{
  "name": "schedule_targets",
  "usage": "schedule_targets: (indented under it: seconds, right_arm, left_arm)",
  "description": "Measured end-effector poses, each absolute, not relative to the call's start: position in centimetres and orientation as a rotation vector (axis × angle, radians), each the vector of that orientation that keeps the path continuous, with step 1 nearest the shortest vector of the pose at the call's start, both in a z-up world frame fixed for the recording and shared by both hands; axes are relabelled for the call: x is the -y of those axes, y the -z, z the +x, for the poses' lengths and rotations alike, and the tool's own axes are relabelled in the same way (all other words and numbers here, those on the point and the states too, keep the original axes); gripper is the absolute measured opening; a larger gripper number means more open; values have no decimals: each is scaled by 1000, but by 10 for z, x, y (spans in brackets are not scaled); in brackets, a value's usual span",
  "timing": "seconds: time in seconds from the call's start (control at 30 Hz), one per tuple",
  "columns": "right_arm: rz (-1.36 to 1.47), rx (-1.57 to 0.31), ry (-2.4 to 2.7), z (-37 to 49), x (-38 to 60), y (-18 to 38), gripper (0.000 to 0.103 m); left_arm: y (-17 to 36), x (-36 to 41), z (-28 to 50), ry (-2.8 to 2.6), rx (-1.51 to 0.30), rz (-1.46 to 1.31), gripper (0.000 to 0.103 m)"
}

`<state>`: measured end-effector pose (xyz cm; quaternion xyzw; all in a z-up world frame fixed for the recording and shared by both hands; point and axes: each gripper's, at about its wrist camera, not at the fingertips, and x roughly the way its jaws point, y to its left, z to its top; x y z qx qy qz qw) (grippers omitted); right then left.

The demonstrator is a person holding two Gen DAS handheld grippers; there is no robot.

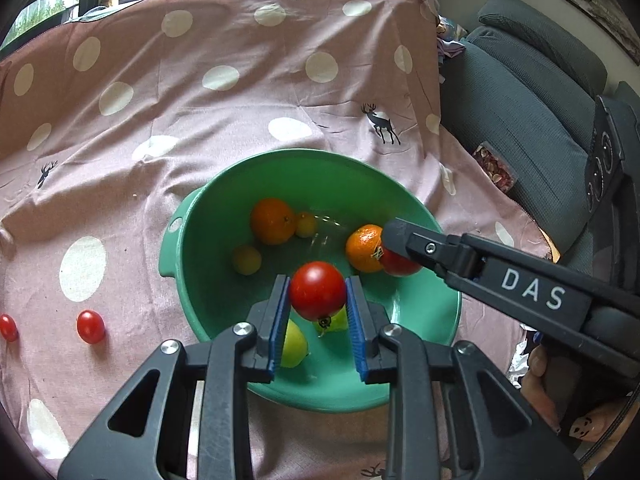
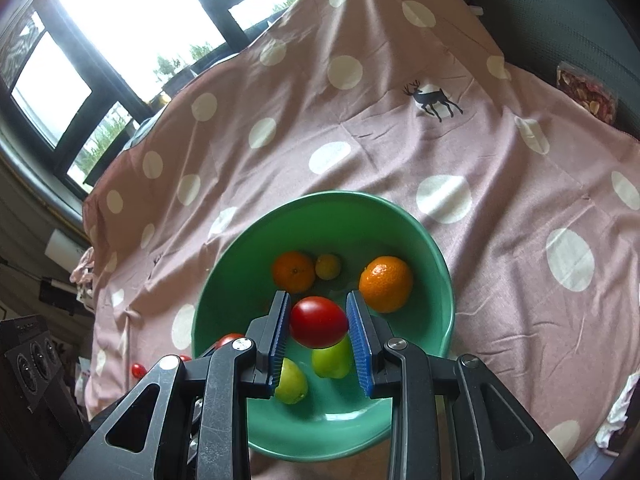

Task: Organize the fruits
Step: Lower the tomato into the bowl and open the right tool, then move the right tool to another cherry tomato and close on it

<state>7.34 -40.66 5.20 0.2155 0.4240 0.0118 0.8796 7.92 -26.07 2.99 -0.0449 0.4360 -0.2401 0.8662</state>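
Over the green bowl (image 1: pixel 192 240) I have both grippers hanging, each pointing down into it with a tomato clamped between its blue pads. My left gripper (image 1: pixel 318 300) is nearly shut, its jaws pressing on either side of a round red tomato (image 1: pixel 317 296), which sits near the fingertips with its stem end facing down. My right gripper (image 2: pixel 319 322) is closed to much the same narrow gap on a slightly oval red tomato (image 2: pixel 319 322), pinched at its two sides. From the left wrist view I can see the right gripper's black fingers (image 1: pixel 404 236) reaching in from the right over the bowl's far side, with its tomato showing just under them beside a mandarin (image 1: pixel 364 248).

Neither held tomato touches the bowl; both hang above its inside. Down in the bowl lie a second mandarin (image 2: pixel 293 272) at the back, a small yellowish fruit (image 2: pixel 328 267) touching it, and two green fruits (image 2: pixel 332 356) near the front, directly below my jaws. The left view shows one more small yellow fruit (image 1: pixel 247 259) towards the bowl's left wall.

On the pink dotted cloth (image 1: pixel 240 112) left of the bowl, two cherry tomatoes (image 1: pixel 91 326) lie well apart from it.
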Motion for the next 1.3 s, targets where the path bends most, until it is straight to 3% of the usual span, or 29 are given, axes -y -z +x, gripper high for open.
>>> schedule_targets:
  seconds: [0.63,0.8,0.9,0.93,1.1,1.17,1.3]
  right_arm:
    - [383,-923,35,79,403,-45,31]
    - [389,-906,53,76,405,-48,31]
    - [379,-903,63,75,404,-50,39]
    - [377,-898,62,75,403,-51,43]
    - [347,-868,51,73,392,-59,47]
    - [330,-856,35,73,384,-62,58]
    - [301,-826,-12,72,363,-68,58]
  left_arm:
    - [-18,264,82,494,-946,-89,28]
    - [-28,252,78,500,-910,-128,54]
    - [-36,240,74,486,-889,-152,62]
    - [-39,235,73,477,-880,-160,62]
    - [-53,193,66,398,-829,-198,71]
    - [-57,170,64,349,-814,-215,73]
    - [-60,118,60,221,-786,-207,74]
